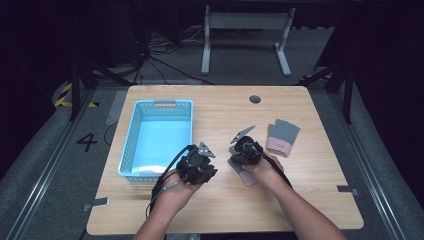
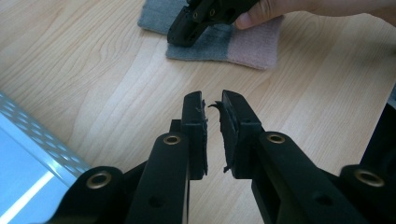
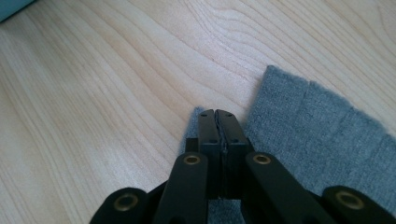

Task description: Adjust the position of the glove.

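Two grey gloves with pink cuffs lie on the wooden table. One glove rests flat at the right. The other glove lies under my right gripper, whose jaws are shut with their tips down on its grey fabric; no fabric shows between them. My left gripper hovers over bare wood to the left of that glove, jaws a small gap apart and holding nothing.
A light blue slotted basket stands at the table's left, close beside my left gripper. A round cable hole sits near the far edge. Bare wood stretches across the front and far right.
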Demonstrator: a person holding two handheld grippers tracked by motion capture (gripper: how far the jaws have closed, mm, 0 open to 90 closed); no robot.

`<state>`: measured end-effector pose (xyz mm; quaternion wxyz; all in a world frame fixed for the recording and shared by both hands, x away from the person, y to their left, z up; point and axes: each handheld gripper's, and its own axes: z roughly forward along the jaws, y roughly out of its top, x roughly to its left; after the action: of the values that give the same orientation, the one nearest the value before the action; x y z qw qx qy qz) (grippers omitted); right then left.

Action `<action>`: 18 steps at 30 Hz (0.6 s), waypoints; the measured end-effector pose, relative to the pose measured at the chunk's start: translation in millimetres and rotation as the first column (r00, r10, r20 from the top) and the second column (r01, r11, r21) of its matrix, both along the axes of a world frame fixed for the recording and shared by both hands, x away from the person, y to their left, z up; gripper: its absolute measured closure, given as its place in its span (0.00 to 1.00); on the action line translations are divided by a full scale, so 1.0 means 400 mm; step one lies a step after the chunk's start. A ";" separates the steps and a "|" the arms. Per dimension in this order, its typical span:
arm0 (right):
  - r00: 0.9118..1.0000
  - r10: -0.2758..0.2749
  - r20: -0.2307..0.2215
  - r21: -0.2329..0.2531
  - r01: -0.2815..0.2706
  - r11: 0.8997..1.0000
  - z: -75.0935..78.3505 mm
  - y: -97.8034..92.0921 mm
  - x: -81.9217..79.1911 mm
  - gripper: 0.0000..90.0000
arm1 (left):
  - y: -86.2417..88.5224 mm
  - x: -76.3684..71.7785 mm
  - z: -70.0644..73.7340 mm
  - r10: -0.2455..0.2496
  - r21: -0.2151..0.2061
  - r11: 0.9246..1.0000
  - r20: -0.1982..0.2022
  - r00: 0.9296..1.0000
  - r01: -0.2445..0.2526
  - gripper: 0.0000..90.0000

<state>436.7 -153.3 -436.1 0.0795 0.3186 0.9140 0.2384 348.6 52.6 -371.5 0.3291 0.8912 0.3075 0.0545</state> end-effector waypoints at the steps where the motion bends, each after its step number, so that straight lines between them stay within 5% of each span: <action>1: 1.000 0.001 0.000 -0.001 -0.001 1.000 0.000 0.000 -0.001 1.00 | 0.000 0.000 0.001 0.000 -0.002 1.000 0.002 1.000 0.000 0.89; 18: 0.995 0.086 -0.053 -0.021 -0.087 0.996 0.007 -0.004 -0.070 1.00 | -0.014 0.015 0.003 -0.015 -0.001 1.000 0.002 1.000 0.015 0.88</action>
<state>408.6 -154.8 -433.4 0.0491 0.2837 0.9314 0.2226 354.7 46.8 -370.3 0.3302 0.8933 0.3004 0.0529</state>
